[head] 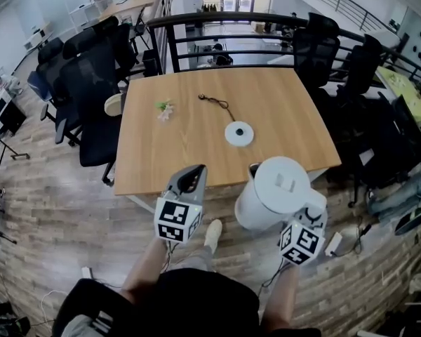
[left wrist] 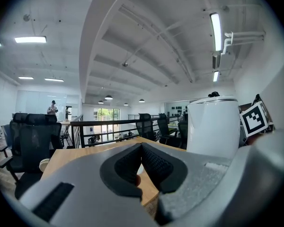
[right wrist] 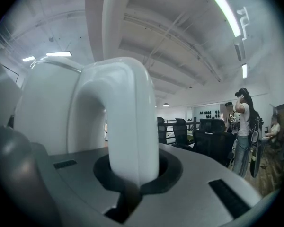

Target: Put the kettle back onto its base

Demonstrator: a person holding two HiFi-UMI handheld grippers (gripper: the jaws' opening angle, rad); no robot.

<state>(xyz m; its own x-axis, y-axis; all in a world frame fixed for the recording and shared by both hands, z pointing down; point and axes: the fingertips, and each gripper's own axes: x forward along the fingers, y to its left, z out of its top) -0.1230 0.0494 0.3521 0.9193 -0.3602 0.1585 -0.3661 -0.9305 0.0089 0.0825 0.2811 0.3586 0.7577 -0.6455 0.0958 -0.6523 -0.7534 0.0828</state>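
Observation:
The white kettle (head: 277,188) hangs in the air just off the near edge of the wooden table (head: 288,111). My right gripper (head: 313,215) is shut on its curved handle (right wrist: 131,122), and the kettle body (right wrist: 47,112) fills the left of the right gripper view. The round white base (head: 239,133) lies on the table beyond the kettle, with a dark cord (head: 216,104) running from it. My left gripper (head: 192,177) hovers left of the kettle, shut with nothing in it; its pads (left wrist: 154,164) meet. The kettle (left wrist: 213,126) shows to its right.
A small green and white object (head: 165,109) lies on the table's left part. Black office chairs (head: 91,83) stand to the left and right, and a black railing (head: 224,21) runs behind the table. People (right wrist: 244,122) stand off to the right.

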